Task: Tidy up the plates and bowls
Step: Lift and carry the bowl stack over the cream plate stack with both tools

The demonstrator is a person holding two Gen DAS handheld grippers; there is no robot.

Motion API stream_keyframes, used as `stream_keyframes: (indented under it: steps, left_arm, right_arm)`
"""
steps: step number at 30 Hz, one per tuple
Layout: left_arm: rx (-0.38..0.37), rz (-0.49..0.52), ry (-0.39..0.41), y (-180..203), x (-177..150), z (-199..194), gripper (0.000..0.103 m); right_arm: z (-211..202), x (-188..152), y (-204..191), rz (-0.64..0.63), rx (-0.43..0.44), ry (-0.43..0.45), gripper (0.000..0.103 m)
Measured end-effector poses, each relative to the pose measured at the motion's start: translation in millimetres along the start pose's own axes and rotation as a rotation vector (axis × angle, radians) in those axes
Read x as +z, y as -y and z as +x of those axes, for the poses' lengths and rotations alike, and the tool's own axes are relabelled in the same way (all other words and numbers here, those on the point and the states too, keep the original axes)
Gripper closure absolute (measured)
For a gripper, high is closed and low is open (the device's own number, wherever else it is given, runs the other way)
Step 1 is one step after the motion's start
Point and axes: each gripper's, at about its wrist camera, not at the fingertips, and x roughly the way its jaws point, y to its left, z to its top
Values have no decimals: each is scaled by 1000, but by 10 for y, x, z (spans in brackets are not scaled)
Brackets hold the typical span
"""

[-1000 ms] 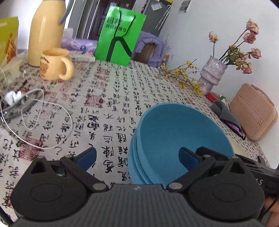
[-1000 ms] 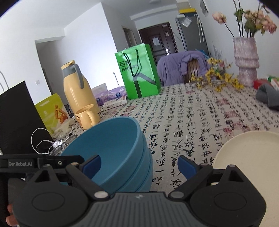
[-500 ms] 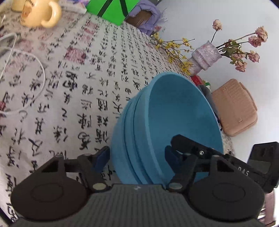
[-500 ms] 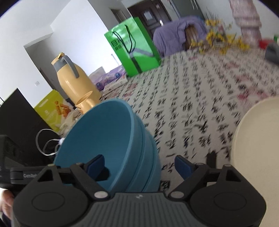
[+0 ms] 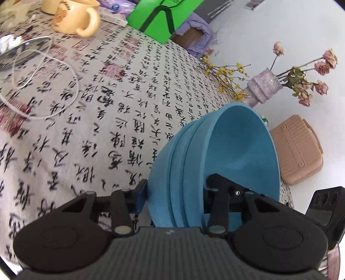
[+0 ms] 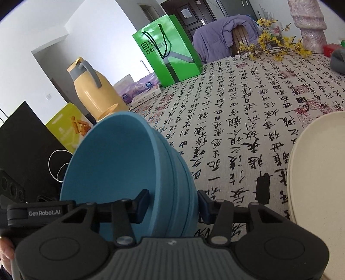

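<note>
A stack of blue bowls (image 5: 237,150) (image 6: 112,161) sits on the patterned tablecloth (image 5: 107,107) between both grippers. My left gripper (image 5: 174,193) straddles the stack's near wall, one pad outside and one inside. Its jaws are closing and the pads touch the wall. My right gripper (image 6: 172,202) straddles the opposite wall the same way, jaws closing, pads against the bowls. A cream plate (image 6: 319,172) lies to the right of the stack. Each view shows part of the other gripper's body beyond the bowls.
A yellow mug (image 5: 73,19), a white cable (image 5: 43,86) and a green bag (image 6: 170,49) are on the far side. A yellow thermos (image 6: 92,90) and a black box (image 6: 21,140) stand left. A vase (image 5: 263,88) and a pink case (image 5: 297,148) are at the right.
Both grippers' jaws have narrowed from wide open onto the walls of the blue bowl stack. The left gripper has rolled and dropped a little, so the bowls sit closer between its fingers.
</note>
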Motion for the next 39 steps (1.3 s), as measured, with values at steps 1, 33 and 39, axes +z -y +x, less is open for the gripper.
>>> stream_keyframes:
  steps: [1, 33, 39]
  left_arm:
    - [6, -7, 0, 0, -9, -38, 60]
    - [35, -24, -73, 1503, -80, 165, 59]
    - [-19, -27, -166, 1817, -135, 577, 59]
  right_arm:
    - [-9, -7, -5, 3, 6, -2, 56]
    - [-1069, 598, 659, 23, 38, -46, 58]
    - [-1334, 667, 1003, 55, -57, -43, 58]
